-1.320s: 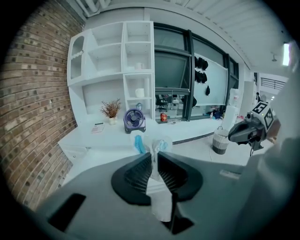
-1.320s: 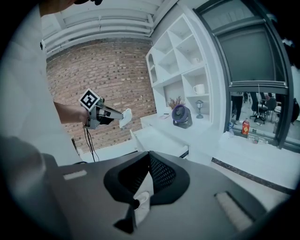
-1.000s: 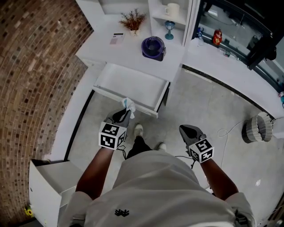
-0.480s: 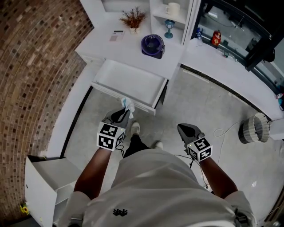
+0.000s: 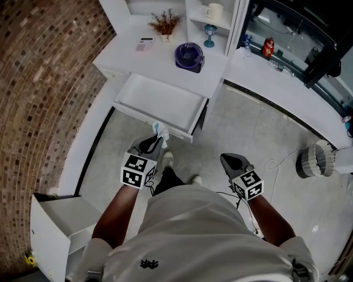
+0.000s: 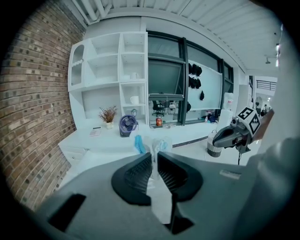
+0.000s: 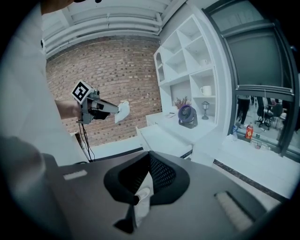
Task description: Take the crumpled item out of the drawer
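Observation:
The crumpled item, a white wad with a blue patch, sticks up from my left gripper, which is shut on it. It hangs over the floor just in front of the open white drawer, outside it. In the left gripper view the crumpled item is pinched between the dark pads of my left gripper. The drawer's inside looks bare. My right gripper hovers over the floor to the right, shut with nothing in it. The right gripper view shows my right gripper with the item at its left.
On the white desk above the drawer are a purple fan, a dried plant and a small flat gadget. A mug sits on a shelf. A white basket and a cable lie on the floor at right. Brick wall at left.
Both grippers stay about where they were, the left still clamped on the crumpled item. Only the head view has shifted slightly.

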